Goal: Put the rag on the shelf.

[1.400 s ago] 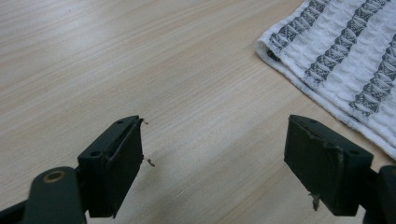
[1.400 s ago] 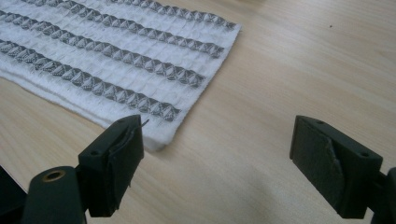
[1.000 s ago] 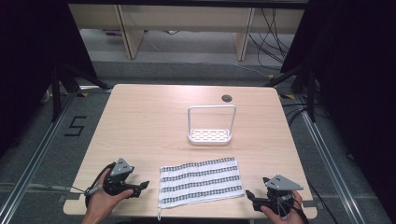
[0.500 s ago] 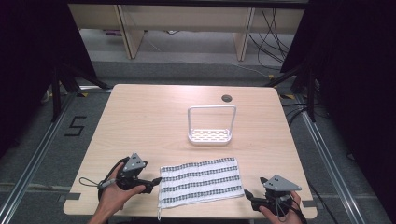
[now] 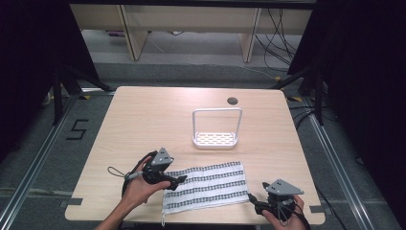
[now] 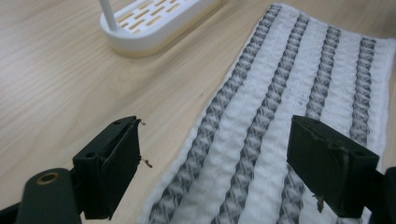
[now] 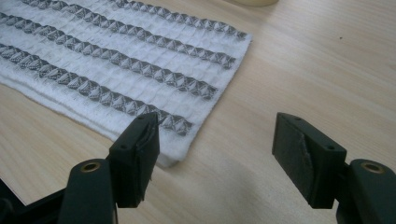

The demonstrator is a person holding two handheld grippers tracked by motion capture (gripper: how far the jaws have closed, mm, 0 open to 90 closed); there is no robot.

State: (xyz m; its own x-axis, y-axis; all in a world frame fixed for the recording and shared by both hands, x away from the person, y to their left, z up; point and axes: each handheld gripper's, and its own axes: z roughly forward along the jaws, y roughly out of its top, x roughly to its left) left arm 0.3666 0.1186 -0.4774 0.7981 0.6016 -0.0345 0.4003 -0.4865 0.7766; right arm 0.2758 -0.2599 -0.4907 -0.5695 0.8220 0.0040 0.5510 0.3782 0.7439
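A white towel [image 5: 210,186] with grey stripes lies flat near the table's front edge. My left gripper [image 5: 181,180] hovers over its left end, open, and in the left gripper view the towel [image 6: 289,93] runs beneath the wide gap between the jaws [image 6: 219,140]. My right gripper [image 5: 252,200] sits at the towel's right front corner. Its jaws have just been closing but still stand open [image 7: 219,135]. The towel's corner [image 7: 180,156] lies low beside the left pad, and neither pad presses on it.
A white slotted rack [image 5: 215,139] with a tall hoop handle stands behind the towel at mid-table; its base [image 6: 154,23] shows in the left gripper view. A round cable hole [image 5: 232,101] is near the far edge. Bare wood [image 5: 143,120] stretches to the left and back.
My left gripper has moved right from beside the towel to above its left end. The right hand has stayed put at the right corner.
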